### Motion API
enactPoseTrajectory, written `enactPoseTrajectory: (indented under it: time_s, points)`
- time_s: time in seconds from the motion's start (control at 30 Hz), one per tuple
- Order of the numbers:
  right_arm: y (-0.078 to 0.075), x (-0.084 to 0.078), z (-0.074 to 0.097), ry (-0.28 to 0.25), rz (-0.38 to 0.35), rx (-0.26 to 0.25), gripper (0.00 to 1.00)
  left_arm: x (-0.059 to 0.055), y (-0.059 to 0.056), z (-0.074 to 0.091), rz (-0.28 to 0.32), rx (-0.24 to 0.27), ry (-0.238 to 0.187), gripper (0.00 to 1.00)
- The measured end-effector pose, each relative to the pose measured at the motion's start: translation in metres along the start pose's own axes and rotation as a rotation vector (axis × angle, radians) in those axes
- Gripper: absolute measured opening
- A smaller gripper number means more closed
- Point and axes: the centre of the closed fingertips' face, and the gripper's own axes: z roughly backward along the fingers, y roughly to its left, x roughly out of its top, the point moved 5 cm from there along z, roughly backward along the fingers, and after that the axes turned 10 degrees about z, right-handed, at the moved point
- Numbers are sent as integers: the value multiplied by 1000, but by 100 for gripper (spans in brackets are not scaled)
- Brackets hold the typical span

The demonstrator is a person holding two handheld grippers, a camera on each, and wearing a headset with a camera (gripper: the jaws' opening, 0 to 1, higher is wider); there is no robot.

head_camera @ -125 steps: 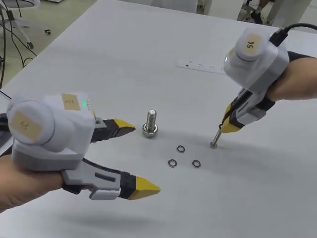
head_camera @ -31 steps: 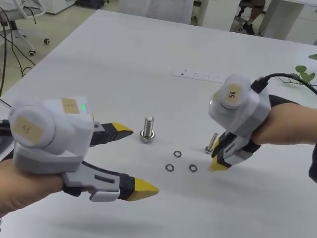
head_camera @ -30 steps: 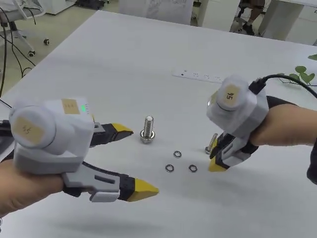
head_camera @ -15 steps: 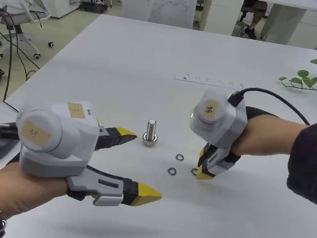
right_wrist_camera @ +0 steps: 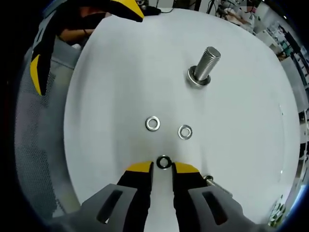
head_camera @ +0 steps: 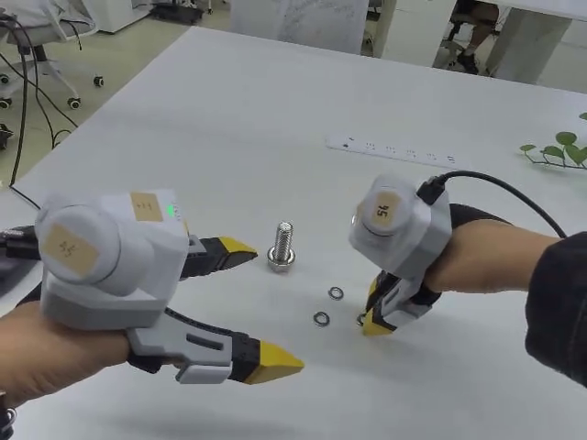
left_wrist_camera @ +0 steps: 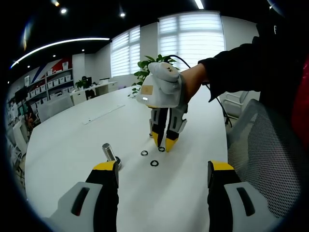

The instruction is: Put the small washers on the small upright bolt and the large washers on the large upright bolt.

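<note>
Your right gripper point(right_wrist_camera: 162, 167), far nearer than the left gripper point(left_wrist_camera: 162, 166), holds its fingers point(right_wrist_camera: 140, 170) narrowly apart with the washer point(right_wrist_camera: 163, 161) lying flat on the worktop point(right_wrist_camera: 111, 87) right between their tips, the farthest of three from the large bolt point(right_wrist_camera: 205, 65), while the left's fingers gape wide, empty.

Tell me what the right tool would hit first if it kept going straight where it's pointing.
The right tool would most likely meet the washer lying just ahead of its tips, then the table underneath; depth is hard to judge.
</note>
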Motion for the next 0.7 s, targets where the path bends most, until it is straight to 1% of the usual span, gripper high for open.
enactPoseTrajectory:
  time_s: [0.7]
  points:
    - [2, 2, -1, 10, -3, 11, 14, -1, 0, 0, -1, 0, 0, 75]
